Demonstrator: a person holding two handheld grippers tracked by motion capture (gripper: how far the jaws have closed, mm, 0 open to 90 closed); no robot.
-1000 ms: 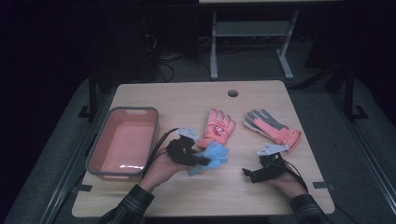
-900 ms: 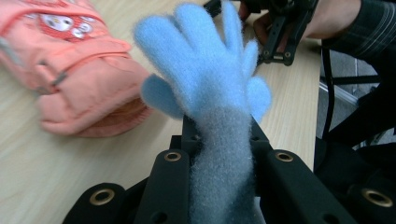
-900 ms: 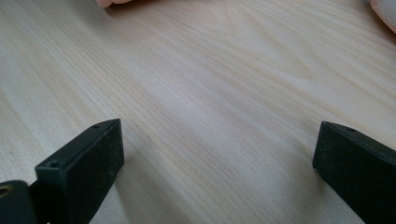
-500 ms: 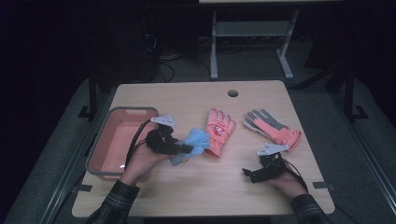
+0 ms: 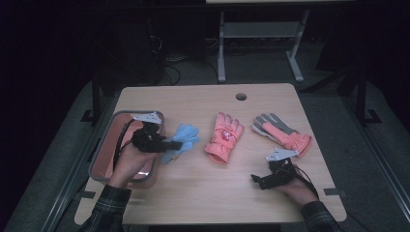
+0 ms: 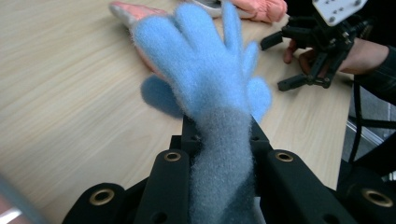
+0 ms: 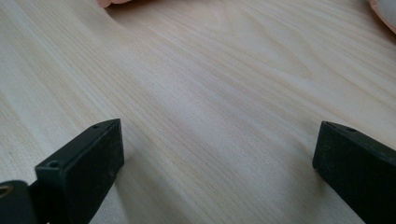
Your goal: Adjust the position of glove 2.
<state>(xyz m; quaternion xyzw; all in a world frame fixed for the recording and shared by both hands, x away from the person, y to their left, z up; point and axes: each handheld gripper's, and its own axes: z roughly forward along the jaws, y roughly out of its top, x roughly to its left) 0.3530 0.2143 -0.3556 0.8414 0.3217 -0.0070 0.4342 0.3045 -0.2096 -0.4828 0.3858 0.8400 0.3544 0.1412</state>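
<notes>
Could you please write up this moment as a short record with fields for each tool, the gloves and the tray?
left tongs: shut on the cuff of the blue glove, held off the table beside the tray
right tongs: open, holding nothing, low over the table
pink glove: flat, mid-table
pink and grey glove: flat, toward the right
tray: at the left edge, under the left hand

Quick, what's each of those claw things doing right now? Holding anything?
Left gripper: closed on the cuff of the fuzzy blue glove, holding it.
Right gripper: open, jaws wide apart, holding nothing, low over the wooden table.
</notes>
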